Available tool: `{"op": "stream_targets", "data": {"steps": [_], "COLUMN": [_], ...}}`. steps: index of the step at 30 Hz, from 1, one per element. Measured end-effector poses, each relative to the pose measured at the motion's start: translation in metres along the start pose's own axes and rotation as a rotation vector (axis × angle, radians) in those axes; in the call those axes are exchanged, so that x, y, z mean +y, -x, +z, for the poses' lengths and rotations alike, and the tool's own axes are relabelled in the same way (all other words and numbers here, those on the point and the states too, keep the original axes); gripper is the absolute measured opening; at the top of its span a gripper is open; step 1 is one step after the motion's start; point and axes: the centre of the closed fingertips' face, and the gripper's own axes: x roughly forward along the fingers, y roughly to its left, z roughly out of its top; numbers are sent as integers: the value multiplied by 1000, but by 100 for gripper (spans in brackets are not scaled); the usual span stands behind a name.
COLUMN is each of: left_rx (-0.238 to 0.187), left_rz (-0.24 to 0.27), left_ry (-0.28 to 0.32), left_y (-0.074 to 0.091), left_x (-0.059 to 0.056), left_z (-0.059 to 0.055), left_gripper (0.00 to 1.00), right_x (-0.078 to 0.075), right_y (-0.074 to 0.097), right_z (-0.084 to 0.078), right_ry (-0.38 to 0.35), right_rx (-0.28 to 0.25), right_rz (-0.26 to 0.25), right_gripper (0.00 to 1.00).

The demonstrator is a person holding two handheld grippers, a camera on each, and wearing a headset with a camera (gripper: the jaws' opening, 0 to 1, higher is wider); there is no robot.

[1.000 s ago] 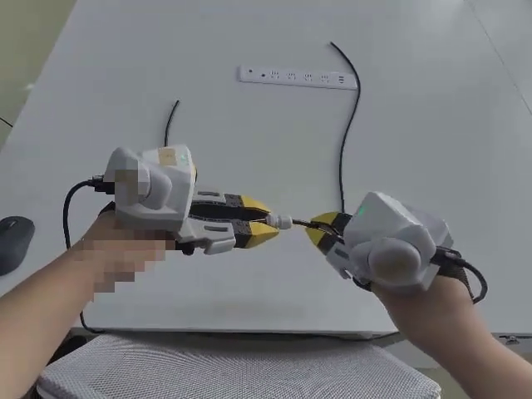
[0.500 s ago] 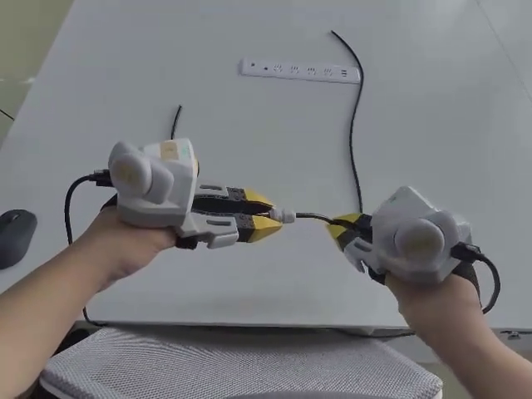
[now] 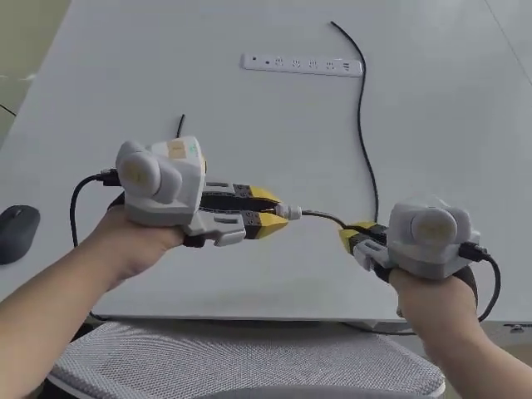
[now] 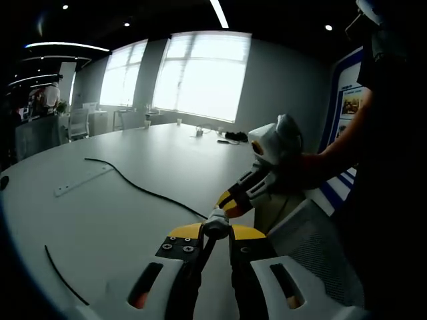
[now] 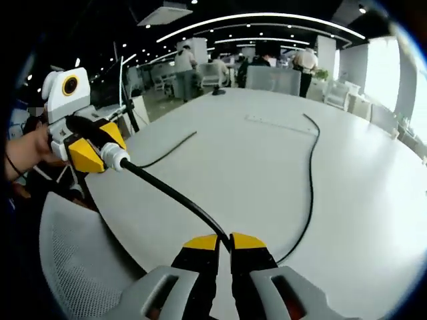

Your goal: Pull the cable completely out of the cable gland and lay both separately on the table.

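Note:
Above the table's near edge, my left gripper is shut on a small white cable gland. A black cable runs from the gland's mouth rightward into my right gripper, which is shut on it. In the left gripper view the gland sits between the yellow tips of the left gripper, with the right gripper just beyond. In the right gripper view the cable stretches from the right gripper up to the gland in the left gripper.
A white power strip lies at the far side of the white table, its black cord trailing toward me. A short black wire lies mid-left, a dark mouse at the left edge. A mesh chair is below.
My right gripper has drawn away to the right and slightly down, so a longer stretch of black cable shows between it and the gland. The left gripper has stayed roughly in place.

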Motion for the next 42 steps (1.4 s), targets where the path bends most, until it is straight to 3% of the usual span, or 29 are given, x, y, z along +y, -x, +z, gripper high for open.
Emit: {"op": "stream_targets", "data": {"steps": [7, 14, 27, 30, 33, 42], "left_rx": [-7, -10, -6, -8, -7, -2], "left_rz": [25, 47, 40, 40, 41, 33], "left_ry": [-1, -4, -16, -17, -22, -30], "left_y": [-1, 0, 5, 6, 6, 5], "left_x": [2, 5, 7, 8, 7, 6], "left_z": [0, 1, 1, 2, 2, 1], "left_gripper": [15, 15, 15, 15, 15, 15], "right_x": [-1, 1, 3, 6, 15, 52], "right_y": [-1, 3, 10, 13, 18, 24], "right_z": [-6, -6, 1, 6, 17, 43], "right_ry": [-67, -43, 123, 176, 258, 483], "right_rx": [20, 13, -20, -29, -52, -84], "right_rz": [-8, 1, 1, -1, 4, 30], "right_gripper": [0, 1, 3, 9, 14, 17]}}
